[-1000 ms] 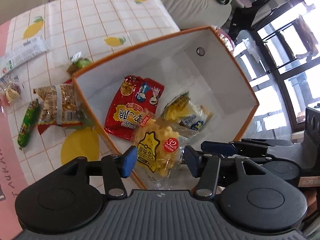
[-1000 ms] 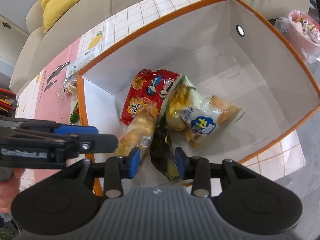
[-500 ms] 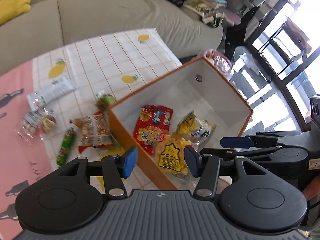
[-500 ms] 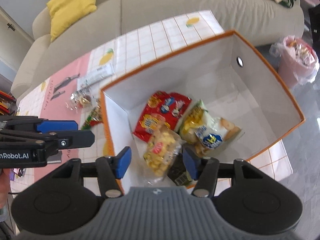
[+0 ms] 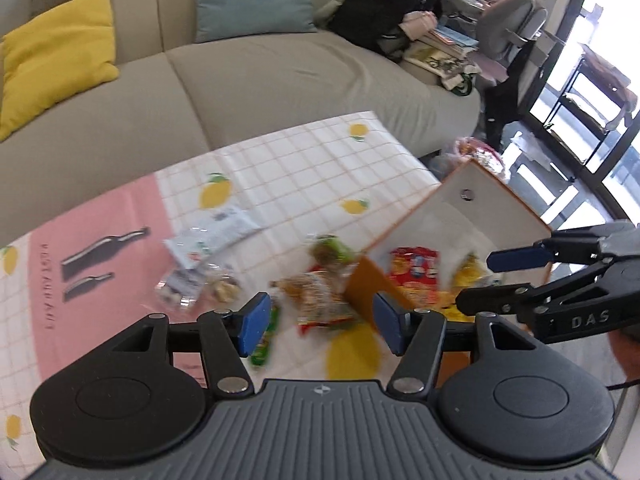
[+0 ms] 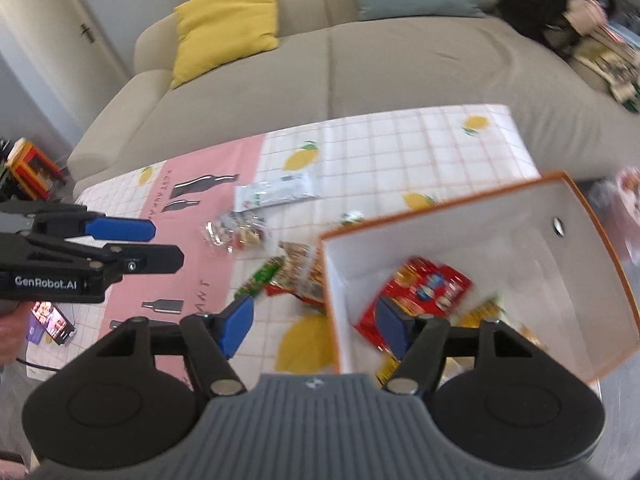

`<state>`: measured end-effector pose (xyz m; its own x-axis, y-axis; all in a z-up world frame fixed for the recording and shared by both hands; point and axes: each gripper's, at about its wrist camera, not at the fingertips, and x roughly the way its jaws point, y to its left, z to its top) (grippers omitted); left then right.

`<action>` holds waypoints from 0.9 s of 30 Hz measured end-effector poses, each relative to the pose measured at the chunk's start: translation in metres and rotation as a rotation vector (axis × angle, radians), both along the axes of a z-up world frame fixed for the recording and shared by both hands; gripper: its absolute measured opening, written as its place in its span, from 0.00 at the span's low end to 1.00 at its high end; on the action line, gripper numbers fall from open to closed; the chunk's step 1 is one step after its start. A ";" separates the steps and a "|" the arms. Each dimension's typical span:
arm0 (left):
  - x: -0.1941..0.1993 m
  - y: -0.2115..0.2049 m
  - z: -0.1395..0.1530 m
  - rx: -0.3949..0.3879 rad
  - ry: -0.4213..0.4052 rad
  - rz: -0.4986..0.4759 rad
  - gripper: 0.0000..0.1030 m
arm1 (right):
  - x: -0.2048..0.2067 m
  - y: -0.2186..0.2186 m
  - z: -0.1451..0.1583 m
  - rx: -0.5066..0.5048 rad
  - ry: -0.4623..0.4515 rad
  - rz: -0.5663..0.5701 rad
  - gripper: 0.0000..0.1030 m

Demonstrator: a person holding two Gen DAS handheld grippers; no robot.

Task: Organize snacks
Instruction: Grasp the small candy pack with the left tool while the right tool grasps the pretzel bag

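An orange-rimmed white box [image 6: 580, 200] stands at the table's right end, also in the left wrist view [image 5: 516, 204]. It holds a red packet [image 6: 424, 284] and yellow packets [image 5: 472, 276]. Loose snacks lie left of it: a brown nut bag [image 5: 316, 300], a green stick [image 6: 260, 276], a clear mixed pack [image 6: 236, 232], a white bar wrapper [image 6: 276, 194] and a small green pack [image 5: 328, 248]. My left gripper [image 5: 320, 324] is open and empty, high over the snacks. My right gripper [image 6: 316, 324] is open and empty over the box's left wall.
The table has a pink and lemon-check cloth [image 6: 400, 148]. A beige sofa [image 5: 260, 76] with yellow and blue cushions stands behind. A phone [image 6: 50, 322] lies at the table's left. A pink bin [image 5: 480, 152] stands beyond the box.
The right gripper opened and let its snack drop into the box. Both grippers rose and drew back from the box, so the table and sofa came into view.
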<state>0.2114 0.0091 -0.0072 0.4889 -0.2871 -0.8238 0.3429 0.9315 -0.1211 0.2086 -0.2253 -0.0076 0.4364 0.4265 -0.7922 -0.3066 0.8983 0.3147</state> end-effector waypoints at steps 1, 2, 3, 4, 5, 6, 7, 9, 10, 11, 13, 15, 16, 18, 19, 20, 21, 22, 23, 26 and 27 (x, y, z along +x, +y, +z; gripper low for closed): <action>0.002 0.007 -0.002 0.006 -0.003 0.003 0.69 | 0.005 0.009 -0.001 0.000 0.001 0.017 0.64; 0.006 0.013 -0.005 0.015 -0.007 0.006 0.70 | 0.010 0.016 -0.002 -0.002 0.002 0.030 0.64; 0.007 0.019 -0.007 0.023 -0.009 0.005 0.70 | 0.016 0.026 -0.004 -0.008 0.002 0.050 0.64; 0.010 0.024 -0.011 0.034 -0.011 0.005 0.70 | 0.020 0.035 -0.007 -0.016 -0.001 0.071 0.64; 0.013 0.030 -0.015 0.045 -0.013 -0.003 0.70 | 0.025 0.043 -0.010 -0.030 -0.005 0.090 0.64; 0.013 0.033 -0.019 0.058 -0.015 -0.015 0.70 | 0.029 0.052 -0.014 -0.051 -0.011 0.112 0.64; 0.015 0.036 -0.023 0.076 -0.016 -0.028 0.70 | 0.034 0.062 -0.018 -0.076 -0.016 0.140 0.64; 0.019 0.040 -0.034 0.117 -0.022 -0.055 0.70 | 0.040 0.076 -0.027 -0.115 -0.028 0.189 0.64; 0.020 0.042 -0.040 0.136 -0.024 -0.074 0.70 | 0.044 0.084 -0.032 -0.141 -0.036 0.218 0.64; 0.022 0.042 -0.046 0.157 -0.029 -0.095 0.70 | 0.048 0.090 -0.037 -0.162 -0.042 0.245 0.64; 0.026 0.042 -0.058 0.190 -0.036 -0.134 0.70 | 0.054 0.104 -0.048 -0.221 -0.063 0.314 0.62; 0.030 0.039 -0.070 0.215 -0.044 -0.187 0.70 | 0.058 0.115 -0.058 -0.281 -0.083 0.386 0.61; 0.032 0.037 -0.077 0.225 -0.050 -0.219 0.70 | 0.060 0.121 -0.064 -0.314 -0.092 0.428 0.61; 0.037 0.035 -0.090 0.237 -0.056 -0.274 0.70 | 0.066 0.130 -0.074 -0.359 -0.099 0.482 0.59; 0.041 0.033 -0.097 0.238 -0.047 -0.298 0.70 | 0.070 0.133 -0.079 -0.374 -0.093 0.508 0.58; 0.045 0.031 -0.104 0.241 -0.037 -0.314 0.70 | 0.074 0.136 -0.083 -0.383 -0.086 0.527 0.58; 0.049 0.029 -0.110 0.248 -0.030 -0.328 0.70 | 0.078 0.139 -0.087 -0.389 -0.080 0.538 0.57; 0.053 0.027 -0.116 0.258 -0.029 -0.342 0.70 | 0.083 0.140 -0.090 -0.392 -0.073 0.545 0.57; 0.057 0.025 -0.121 0.271 -0.030 -0.356 0.70 | 0.088 0.142 -0.094 -0.394 -0.064 0.551 0.57; 0.068 0.018 -0.135 0.329 -0.036 -0.386 0.70 | 0.098 0.148 -0.103 -0.409 -0.046 0.574 0.56; 0.072 0.017 -0.139 0.352 -0.041 -0.389 0.70 | 0.100 0.150 -0.106 -0.416 -0.034 0.592 0.56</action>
<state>0.2834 0.0258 -0.1463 0.4349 -0.1629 -0.8856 0.6694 0.7164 0.1969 0.3090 -0.0754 -0.1138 0.2533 0.2648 -0.9305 -0.7822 0.6220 -0.0359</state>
